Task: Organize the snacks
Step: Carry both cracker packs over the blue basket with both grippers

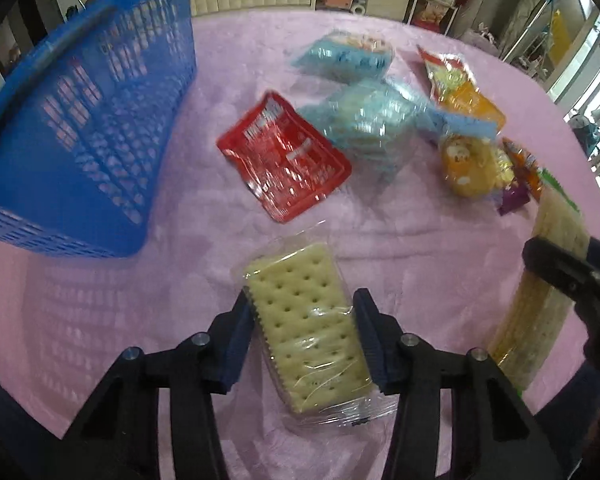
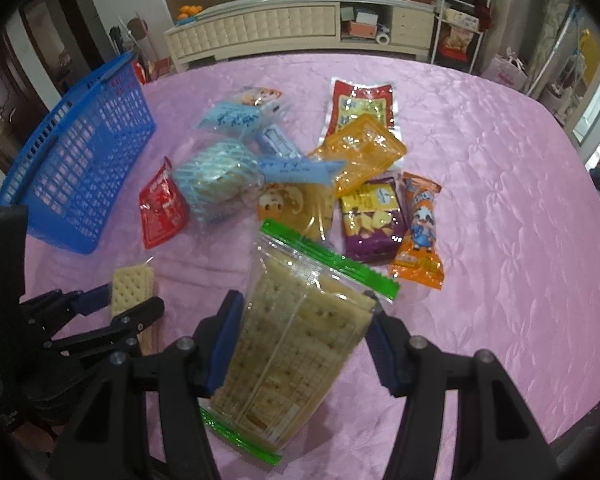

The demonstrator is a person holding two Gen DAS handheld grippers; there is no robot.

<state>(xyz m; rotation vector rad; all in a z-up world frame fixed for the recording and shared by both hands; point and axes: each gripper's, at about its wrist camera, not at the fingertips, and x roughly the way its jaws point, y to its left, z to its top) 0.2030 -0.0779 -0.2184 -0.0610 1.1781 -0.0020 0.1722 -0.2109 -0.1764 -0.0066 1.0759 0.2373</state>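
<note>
A small clear-wrapped cracker pack (image 1: 306, 344) lies on the pink tablecloth (image 1: 420, 260), and my left gripper (image 1: 304, 304) is shut on it, a blue pad against each long edge. The right wrist view shows the same pack (image 2: 132, 280) in the left gripper (image 2: 134, 300) at lower left. My right gripper (image 2: 304, 312) is shut on a large cracker bag (image 2: 300, 352) with green seal strips, tilted up off the cloth. That bag (image 1: 540, 312) and the right gripper (image 1: 560, 264) show at the right edge of the left wrist view.
A blue mesh basket (image 1: 80, 128) (image 2: 80, 160) stands at the left. Ahead lie a red packet (image 1: 284, 160), light blue packs (image 1: 372, 124), orange packets (image 2: 360, 152), a purple pack (image 2: 372, 216) and a cartoon-cow packet (image 2: 420, 228). A cabinet (image 2: 260, 28) stands beyond the table.
</note>
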